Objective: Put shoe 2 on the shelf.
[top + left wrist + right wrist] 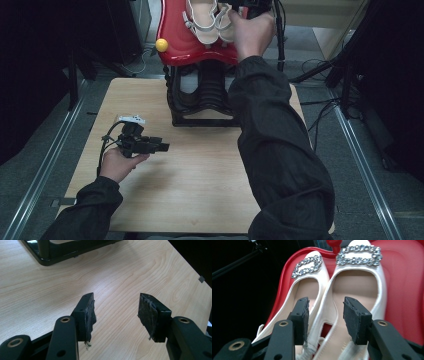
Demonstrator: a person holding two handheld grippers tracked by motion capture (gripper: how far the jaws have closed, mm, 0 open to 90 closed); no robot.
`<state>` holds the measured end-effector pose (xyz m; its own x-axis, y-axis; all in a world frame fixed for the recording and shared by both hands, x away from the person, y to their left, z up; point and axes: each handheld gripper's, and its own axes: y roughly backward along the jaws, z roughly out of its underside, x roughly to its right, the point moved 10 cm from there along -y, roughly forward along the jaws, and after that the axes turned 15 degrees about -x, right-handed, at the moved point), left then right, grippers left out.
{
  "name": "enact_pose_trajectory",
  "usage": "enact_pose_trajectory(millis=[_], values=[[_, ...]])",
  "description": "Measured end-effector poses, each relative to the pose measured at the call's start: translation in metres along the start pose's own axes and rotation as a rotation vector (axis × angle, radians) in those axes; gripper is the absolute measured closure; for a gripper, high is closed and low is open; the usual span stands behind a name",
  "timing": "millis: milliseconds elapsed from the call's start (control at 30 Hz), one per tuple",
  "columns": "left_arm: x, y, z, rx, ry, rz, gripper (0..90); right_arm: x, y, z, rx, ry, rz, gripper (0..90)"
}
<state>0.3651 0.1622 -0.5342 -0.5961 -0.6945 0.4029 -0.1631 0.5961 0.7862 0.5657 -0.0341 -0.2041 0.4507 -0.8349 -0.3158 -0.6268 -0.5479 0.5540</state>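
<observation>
Left gripper (150,146): held in the person's left hand (117,162) low over the near left part of the tabletop (200,180), pointing toward the right in the high view.
Left jaws: wide apart with nothing between them; the left gripper view shows bare wood grain through the gap, and worn black pads (91,315) facing each other.
Tabletop: light wood. The black base of a stand (202,102) sits at its far middle, and a corner of that base (62,252) shows at the top of the left gripper view.
Yellow knob (161,45): a small ball at the left edge of the red tray.
Red tray (180,45): a glossy red shell on top of the black stand, at the far edge of the tabletop.
White shoes (207,20): a pair lying side by side in the red tray (407,290). In the right gripper view their toes point away, each toe bearing a rhinestone buckle (359,255).
Right gripper (325,320): reached out over the tray at the heel end of the shoes (352,290), the right hand (252,32) wrapped around it.
Right jaws: apart, not pressing on anything; the inner side of the right-hand shoe and the edge of its neighbour lie beneath the gap.
</observation>
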Motion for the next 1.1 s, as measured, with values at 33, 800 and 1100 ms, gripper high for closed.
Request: enact_pose_trajectory(millis=[33, 800, 1100], values=[[0.0, 0.0, 0.0, 0.001, 0.001, 0.0, 47.4, 0.001, 0.002, 0.0, 0.0, 0.002, -0.002, 57.0], [0.004, 0.0, -0.002, 0.015, -0.007, -0.001, 47.1, 0.048, 0.042, 0.021, 0.002, -0.005, 0.0, 54.7], [0.002, -0.002, -0.001, 0.001, 0.006, 0.017, 46.6, 0.074, 0.052, 0.037, 0.009, -0.024, 0.014, 54.2]])
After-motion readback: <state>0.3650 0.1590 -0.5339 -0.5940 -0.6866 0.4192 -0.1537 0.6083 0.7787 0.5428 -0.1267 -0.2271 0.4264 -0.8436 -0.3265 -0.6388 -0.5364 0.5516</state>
